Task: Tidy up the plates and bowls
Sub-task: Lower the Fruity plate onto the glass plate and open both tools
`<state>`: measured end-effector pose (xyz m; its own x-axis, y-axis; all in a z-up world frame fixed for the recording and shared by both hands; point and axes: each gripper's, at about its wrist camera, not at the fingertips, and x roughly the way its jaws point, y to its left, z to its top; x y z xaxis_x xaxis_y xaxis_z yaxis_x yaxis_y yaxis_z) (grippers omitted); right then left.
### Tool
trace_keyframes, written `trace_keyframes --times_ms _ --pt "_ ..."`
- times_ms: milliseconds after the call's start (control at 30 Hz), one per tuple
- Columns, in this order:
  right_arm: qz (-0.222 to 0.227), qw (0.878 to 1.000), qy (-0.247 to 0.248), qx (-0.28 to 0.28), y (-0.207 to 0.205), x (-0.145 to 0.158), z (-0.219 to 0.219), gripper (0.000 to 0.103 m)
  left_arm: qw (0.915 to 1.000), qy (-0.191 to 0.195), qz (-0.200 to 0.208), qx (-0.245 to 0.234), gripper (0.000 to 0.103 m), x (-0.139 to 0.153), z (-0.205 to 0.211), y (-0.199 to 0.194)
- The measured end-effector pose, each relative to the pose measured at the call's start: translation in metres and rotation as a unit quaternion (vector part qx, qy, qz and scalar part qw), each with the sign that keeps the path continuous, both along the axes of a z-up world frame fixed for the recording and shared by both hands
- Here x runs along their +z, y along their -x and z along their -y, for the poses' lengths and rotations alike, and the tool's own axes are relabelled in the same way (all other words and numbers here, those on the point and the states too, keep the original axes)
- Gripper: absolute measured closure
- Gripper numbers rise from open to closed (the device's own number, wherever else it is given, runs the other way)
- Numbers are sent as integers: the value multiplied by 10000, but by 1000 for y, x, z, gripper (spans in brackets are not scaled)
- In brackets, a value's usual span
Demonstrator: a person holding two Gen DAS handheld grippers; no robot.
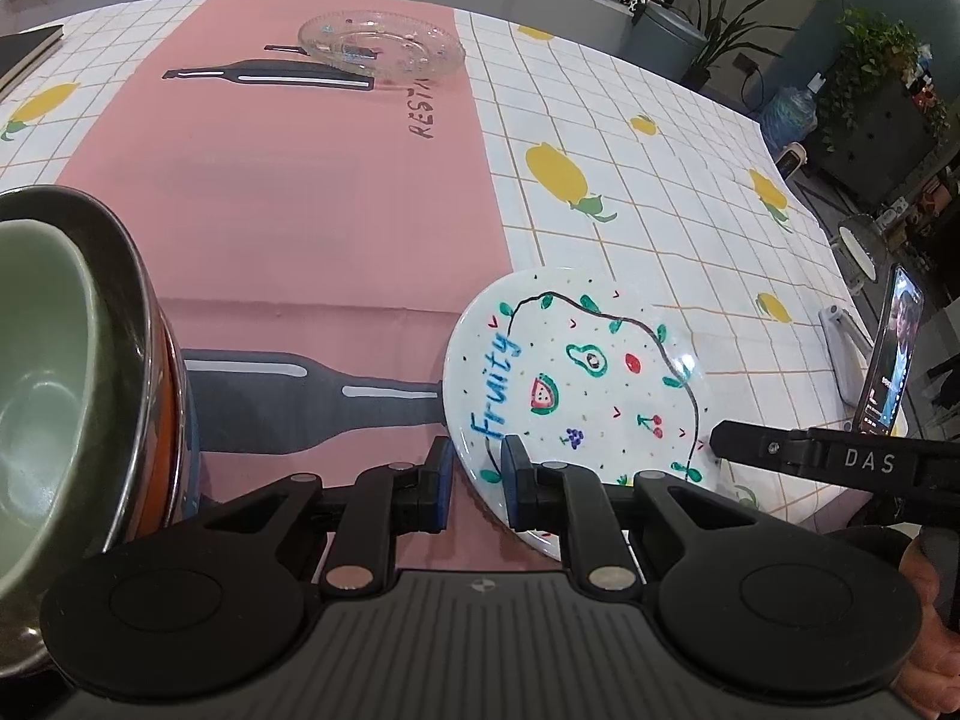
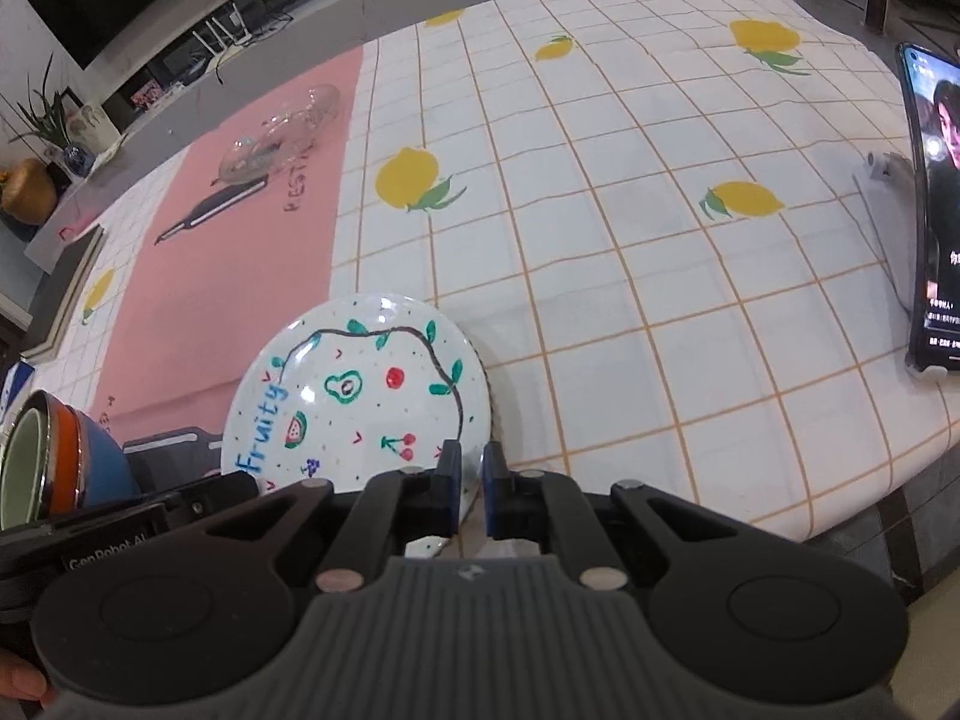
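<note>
— Where is the round white ceramic plate with the painted fruit and blue "Fruity" lettering [image 2: 360, 396] sitting right now?

— It is lying low in the centre of both wrist views, half on the pink paper mat printed with dark bottles [image 1: 288, 192] and half on the white checked tablecloth with yellow lemons [image 2: 630, 228]. Both tools are working on its near edge.

— Which one is actually holding it?

— The right gripper [image 2: 471, 468] is pinching the rim at the plate's lower right, its blue pads pressed almost together with only the thin edge between them. The left gripper [image 1: 477, 461] is straddling the rim at the lower left, near the lettering; its pads are standing a little apart, and I cannot tell whether they are pressing the plate.

— So the plate is stretching away from both of them?

— Yes, up-frame from each set of fingers. Being round, it is offering no long axis.

— And where would it go?

— I'm guessing toward the nested stack of bowls, green inside a steel-rimmed orange and blue one [image 1: 72, 372], looming at the left edge of the left wrist view, or toward the clear glass dish [image 1: 384, 48] near the top. The stack is lying nearer the left hand.

— Anything in the way?

— A propped smartphone showing a video [image 2: 936, 210] is standing at the right edge, well apart from the plate.
</note>
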<state>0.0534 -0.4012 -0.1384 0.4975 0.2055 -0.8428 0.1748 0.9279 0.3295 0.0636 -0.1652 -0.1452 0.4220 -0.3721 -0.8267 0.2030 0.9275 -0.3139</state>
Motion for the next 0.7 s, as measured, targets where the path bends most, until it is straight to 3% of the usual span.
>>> trace_keyframes --times_ms 167,333,700 --pt "28 10000 -31 -62 0 0 0 100 10000 14 -1 3 84 -1 -1 -1" --pt "96 9998 -120 -154 2 1 5 95 9999 -62 67 -42 84 2 1 1" --pt "313 9994 -118 35 -6 16 -7 86 9992 98 363 -111 84 39 -4 -4"
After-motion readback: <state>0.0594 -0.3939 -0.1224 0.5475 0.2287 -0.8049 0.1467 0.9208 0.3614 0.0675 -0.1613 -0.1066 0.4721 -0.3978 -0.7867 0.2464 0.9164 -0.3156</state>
